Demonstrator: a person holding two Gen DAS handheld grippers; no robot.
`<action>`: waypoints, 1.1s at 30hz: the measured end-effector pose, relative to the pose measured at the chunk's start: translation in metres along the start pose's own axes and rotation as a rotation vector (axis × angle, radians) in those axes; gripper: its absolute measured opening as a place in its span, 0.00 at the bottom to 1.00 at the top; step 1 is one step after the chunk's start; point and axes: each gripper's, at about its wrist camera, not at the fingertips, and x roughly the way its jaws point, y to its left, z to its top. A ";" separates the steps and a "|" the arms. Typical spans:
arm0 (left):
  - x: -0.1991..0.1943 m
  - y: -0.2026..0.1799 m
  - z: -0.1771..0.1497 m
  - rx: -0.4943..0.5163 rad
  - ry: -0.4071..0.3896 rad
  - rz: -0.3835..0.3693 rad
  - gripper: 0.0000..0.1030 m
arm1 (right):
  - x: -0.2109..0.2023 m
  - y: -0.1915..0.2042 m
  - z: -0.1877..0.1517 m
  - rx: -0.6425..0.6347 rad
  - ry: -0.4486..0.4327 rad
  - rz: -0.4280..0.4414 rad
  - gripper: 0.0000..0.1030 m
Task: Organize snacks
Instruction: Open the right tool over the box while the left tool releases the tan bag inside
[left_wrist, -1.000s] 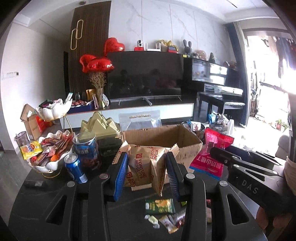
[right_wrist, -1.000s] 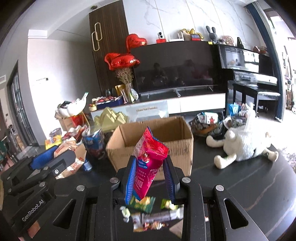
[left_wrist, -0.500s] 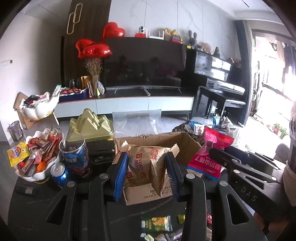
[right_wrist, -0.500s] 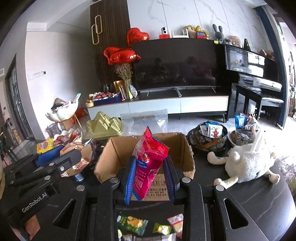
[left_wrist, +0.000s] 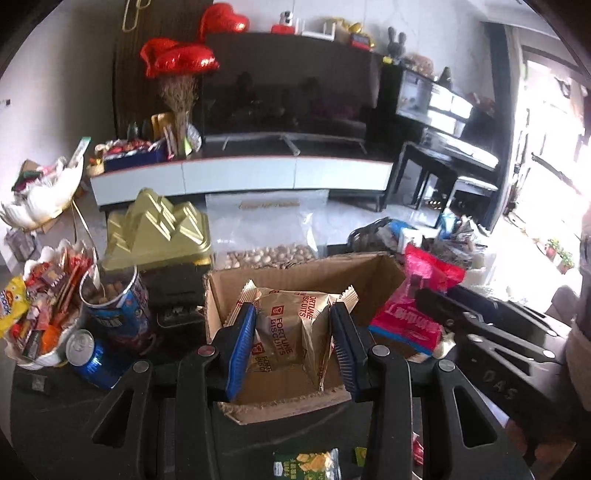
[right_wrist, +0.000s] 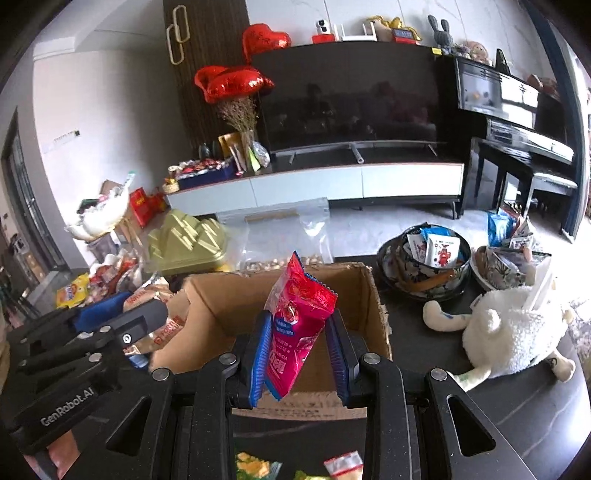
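Left gripper (left_wrist: 293, 345) pinches crinkly gold foil biscuit packs (left_wrist: 291, 321) over the open cardboard box (left_wrist: 369, 273); right gripper (right_wrist: 299, 354) clamps a glossy pink pouch (right_wrist: 295, 325) above it. Box floor mostly hidden.

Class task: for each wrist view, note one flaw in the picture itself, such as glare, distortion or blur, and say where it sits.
Left wrist view: daylight blows out the doorway at the right edge, and the TV stand bows with fisheye curve. Right wrist view: the piano leans inward near the rim, and the corners are black.
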 end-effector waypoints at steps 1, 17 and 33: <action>0.005 0.000 0.001 -0.004 0.011 0.000 0.41 | 0.004 -0.001 0.001 -0.002 0.008 -0.002 0.30; -0.015 -0.005 -0.017 0.013 0.010 0.084 0.62 | 0.001 -0.006 -0.021 -0.030 0.051 -0.028 0.37; -0.091 -0.030 -0.059 0.065 -0.062 0.025 0.64 | -0.078 0.004 -0.060 -0.088 0.027 -0.001 0.44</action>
